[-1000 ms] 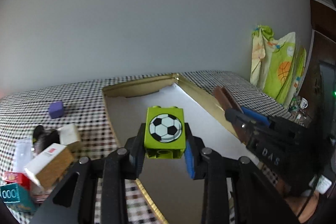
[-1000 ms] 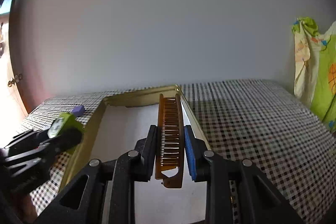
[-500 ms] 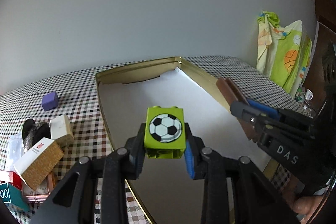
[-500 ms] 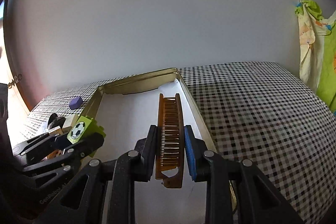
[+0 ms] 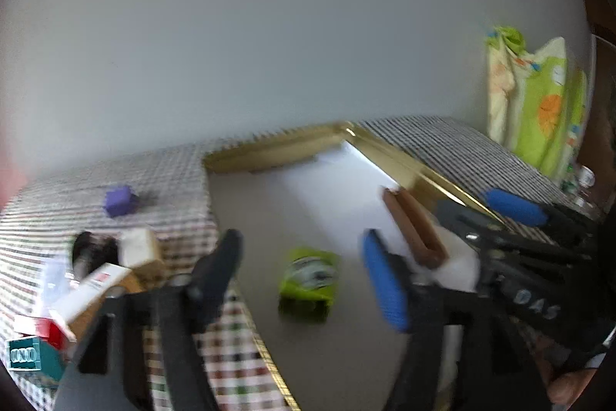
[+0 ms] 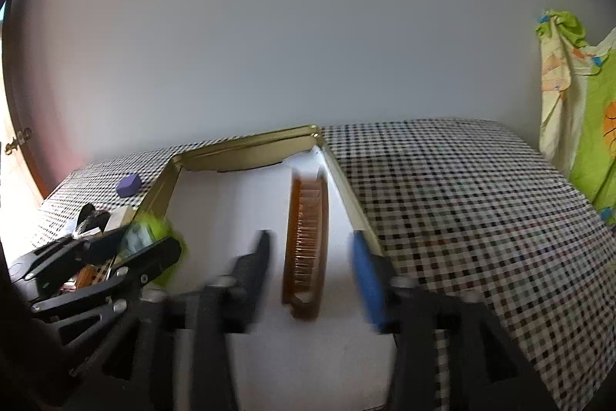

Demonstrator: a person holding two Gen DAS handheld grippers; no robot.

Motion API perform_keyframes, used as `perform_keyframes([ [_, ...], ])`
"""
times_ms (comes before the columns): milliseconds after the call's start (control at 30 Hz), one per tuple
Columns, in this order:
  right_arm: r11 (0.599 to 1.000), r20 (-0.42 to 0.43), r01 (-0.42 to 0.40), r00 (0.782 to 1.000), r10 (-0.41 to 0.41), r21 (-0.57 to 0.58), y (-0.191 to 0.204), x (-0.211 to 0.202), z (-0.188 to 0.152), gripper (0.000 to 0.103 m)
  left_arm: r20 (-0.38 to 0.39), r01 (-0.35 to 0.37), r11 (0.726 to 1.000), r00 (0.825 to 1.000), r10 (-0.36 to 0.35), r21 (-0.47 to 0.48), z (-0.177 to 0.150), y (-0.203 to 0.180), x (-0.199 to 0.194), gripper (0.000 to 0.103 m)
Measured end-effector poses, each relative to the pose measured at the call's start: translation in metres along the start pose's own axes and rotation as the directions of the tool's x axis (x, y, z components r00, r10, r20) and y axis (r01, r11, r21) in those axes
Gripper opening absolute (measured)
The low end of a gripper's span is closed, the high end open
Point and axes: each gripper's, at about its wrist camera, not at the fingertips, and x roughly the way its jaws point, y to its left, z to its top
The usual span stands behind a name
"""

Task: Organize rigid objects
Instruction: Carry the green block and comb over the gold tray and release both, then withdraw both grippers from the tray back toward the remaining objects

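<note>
Both grippers hang over the gold tray (image 6: 246, 151), jaws wide: the left gripper (image 5: 304, 268) above the green block (image 5: 308, 276), the right gripper (image 6: 312, 268) around the brown comb (image 6: 306, 237).

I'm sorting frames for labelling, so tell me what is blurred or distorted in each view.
Left wrist view: motion blur smears the open left hand-held gripper, the lime-green soccer-print toy block and the checked tablecloth; fisheye bends the gold-rimmed tray. Right wrist view: the open right hand-held gripper and brown plastic comb are blurred; the far tablecloth is sharper.
</note>
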Motion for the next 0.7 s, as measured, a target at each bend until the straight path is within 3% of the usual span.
perform_keyframes([
  [33, 1.000, 0.010, -0.001, 1.000, 0.001, 0.011, -0.002, -0.002, 0.000, 0.068, 0.036, -0.018, 1.000, 0.999, 0.018, 0.001, 0.001, 0.001, -0.005, 0.092],
  [100, 0.999, 0.043, -0.019, 0.999, 0.017, 0.048, -0.009, -0.008, -0.001, 0.069, 0.082, -0.039, 0.999, 0.996, 0.039, -0.008, 0.000, 0.004, -0.013, 0.102],
  [333, 0.998, 0.142, 0.013, 0.990, -0.020, 0.055, -0.006, -0.026, -0.003, 0.069, 0.154, -0.099, 0.995, 0.984, 0.095, 0.021, 0.001, 0.004, -0.023, 0.102],
  [433, 0.997, 0.210, 0.052, 0.976, -0.063, 0.054, -0.002, -0.038, -0.005, 0.070, 0.168, -0.108, 0.994, 0.981, 0.103, 0.020, 0.001, 0.007, -0.026, 0.102],
  [533, 0.995, 0.246, 0.082, 0.965, -0.094, 0.061, -0.002, -0.045, -0.005, 0.079, 0.161, -0.106, 0.994, 0.982, 0.100, 0.028, 0.001, 0.008, -0.027, 0.102],
  [700, 0.988, 0.293, 0.137, 0.944, -0.151, 0.070, 0.000, -0.054, -0.005, 0.079, 0.181, -0.118, 0.993, 0.977, 0.111, 0.030, -0.001, 0.010, -0.032, 0.102],
])
